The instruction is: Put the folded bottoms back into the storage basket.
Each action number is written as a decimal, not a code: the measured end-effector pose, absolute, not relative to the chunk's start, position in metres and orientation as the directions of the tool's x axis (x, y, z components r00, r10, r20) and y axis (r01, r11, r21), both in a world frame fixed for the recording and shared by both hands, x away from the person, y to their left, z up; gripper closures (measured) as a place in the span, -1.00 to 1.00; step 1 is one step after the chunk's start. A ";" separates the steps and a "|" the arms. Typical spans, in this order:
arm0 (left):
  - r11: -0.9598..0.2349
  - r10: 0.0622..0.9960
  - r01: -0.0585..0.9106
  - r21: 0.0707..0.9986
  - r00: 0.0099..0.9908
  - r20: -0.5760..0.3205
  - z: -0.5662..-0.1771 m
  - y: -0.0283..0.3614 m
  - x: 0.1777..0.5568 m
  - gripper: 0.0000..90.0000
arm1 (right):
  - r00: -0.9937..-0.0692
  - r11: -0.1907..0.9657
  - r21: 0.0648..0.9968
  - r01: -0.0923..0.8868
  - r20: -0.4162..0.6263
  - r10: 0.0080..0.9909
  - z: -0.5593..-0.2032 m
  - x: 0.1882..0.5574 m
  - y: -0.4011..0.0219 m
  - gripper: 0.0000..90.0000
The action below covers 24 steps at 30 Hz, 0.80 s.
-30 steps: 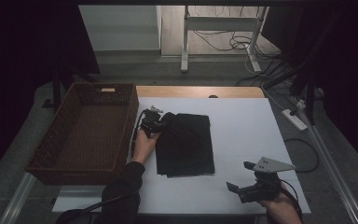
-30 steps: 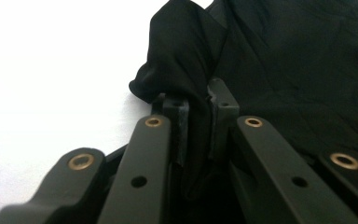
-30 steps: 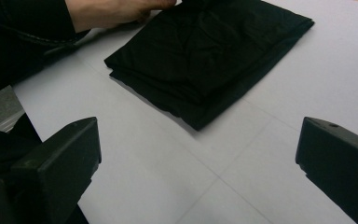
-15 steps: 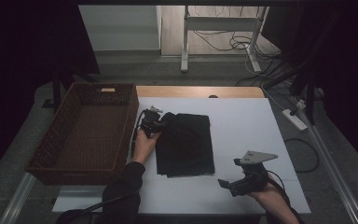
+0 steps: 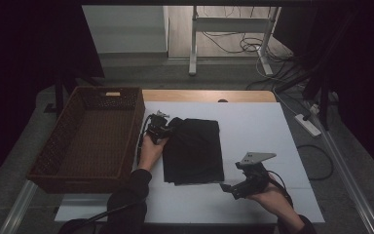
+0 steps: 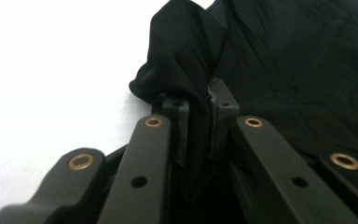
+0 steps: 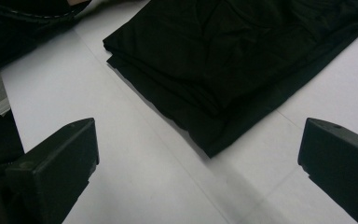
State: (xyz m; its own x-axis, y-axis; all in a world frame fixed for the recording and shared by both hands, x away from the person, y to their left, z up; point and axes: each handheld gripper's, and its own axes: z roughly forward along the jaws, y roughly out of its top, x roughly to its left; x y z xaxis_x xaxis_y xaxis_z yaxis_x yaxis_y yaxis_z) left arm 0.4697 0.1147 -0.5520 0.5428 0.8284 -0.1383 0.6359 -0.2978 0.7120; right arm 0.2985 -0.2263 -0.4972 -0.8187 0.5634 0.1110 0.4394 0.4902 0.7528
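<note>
The folded black cloth [image 5: 194, 150] lay flat on the white surface [image 5: 263, 126], between the two grippers. The left gripper [image 5: 158, 127] was positioned at the cloth's far left corner, and its fingers [image 6: 182, 122] were clamped on a bunched fold of that corner, with fabric pinched between the pads. The right gripper [image 5: 233, 187] was held just off the near right corner of the cloth; its fingers [image 7: 60, 154] stood wide apart with nothing between them, and the layered cloth edge lay ahead of the fingertips.

Progress, as judged: one corner was secured and the second grasp was not yet made. The cloth was not yet lifted, and the wicker basket [image 5: 58, 146], beyond the left gripper, appeared to hold nothing. Moving the cloth likely remained.

Limits of observation: the cloth's folds were hard to separate against its dark colour. The depth of the left fingers' bite was hidden by fabric. The right fingers were cut off at the frame edges.
</note>
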 end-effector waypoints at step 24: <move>-0.288 0.826 0.642 0.711 0.542 -0.154 -0.552 0.116 0.471 0.79 | -0.912 0.665 0.672 0.325 0.037 0.409 -0.518 0.333 -0.147 -0.95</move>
